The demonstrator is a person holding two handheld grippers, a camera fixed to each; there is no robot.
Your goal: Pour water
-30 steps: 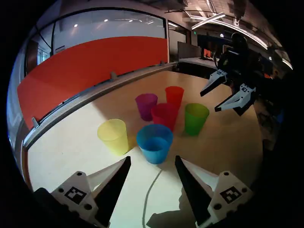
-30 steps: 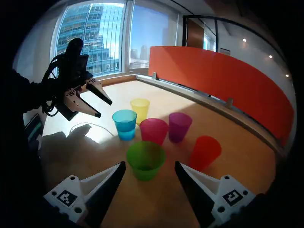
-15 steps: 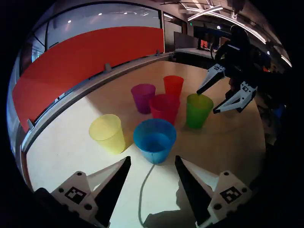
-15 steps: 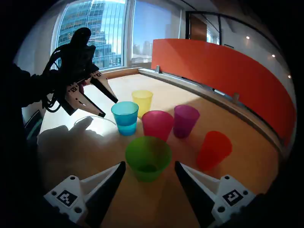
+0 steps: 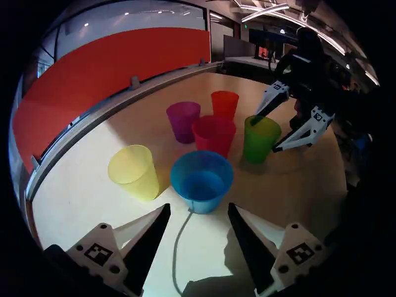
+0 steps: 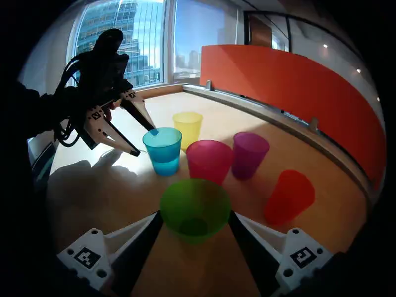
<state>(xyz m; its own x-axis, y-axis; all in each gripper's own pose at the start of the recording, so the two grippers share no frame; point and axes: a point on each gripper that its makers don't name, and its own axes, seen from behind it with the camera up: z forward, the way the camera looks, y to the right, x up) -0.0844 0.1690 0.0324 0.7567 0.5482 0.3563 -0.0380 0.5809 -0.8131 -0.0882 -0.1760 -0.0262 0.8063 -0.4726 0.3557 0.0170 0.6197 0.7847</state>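
Pale wood forms the table (image 5: 297,193) that carries all six cups. In the left gripper view, we find the left gripper (image 5: 198,208) nearest the camera, its jaws set wide and clamping nothing. A thin cable (image 5: 178,237) lies on the table between its fingers. Just ahead of the fingertips stands the blue cup (image 5: 202,180), upright, its base between the two tips; we cannot tell whether either finger touches it. The yellow cup (image 5: 132,171) stands just left of it. Behind the blue cup we note the pink cup (image 5: 214,134), with the green cup (image 5: 261,141) to its right and the purple cup (image 5: 183,120) to its left. The red cup (image 5: 224,104) stands farthest back.

In the right gripper view, the right gripper (image 6: 194,218) has its jaws wide, and the green cup stands upright between the fingers, its rim level with both tips. We cannot tell whether the fingers press on it. Beyond it, the blue cup shows a darker lower half. One finger of the left gripper reaches the blue cup's rim; the other lies beside its outer wall. Farther back run an orange partition (image 6: 297,84) and windows (image 6: 123,44).
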